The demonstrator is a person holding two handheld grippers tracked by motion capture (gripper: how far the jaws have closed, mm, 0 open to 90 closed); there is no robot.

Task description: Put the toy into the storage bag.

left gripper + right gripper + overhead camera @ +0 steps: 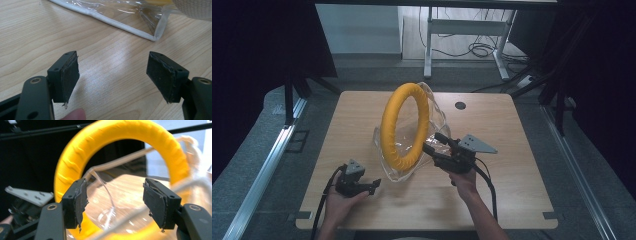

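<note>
A yellow padded ring stands upright on the wooden table, partly inside a clear plastic bag. My right gripper is at the ring's lower right, pointing at it. In the right gripper view its jaws stand apart, with the bag's film and the ring just beyond them and nothing pressed between the pads. My left gripper rests low at the front left. It is open over bare wood, a short way from the bag's white-seamed corner.
A round black cable hole sits near the table's far edge. Beyond the table are white desk legs and floor cables. Dark curtains hang on both sides, and a metal rail runs along the left floor.
</note>
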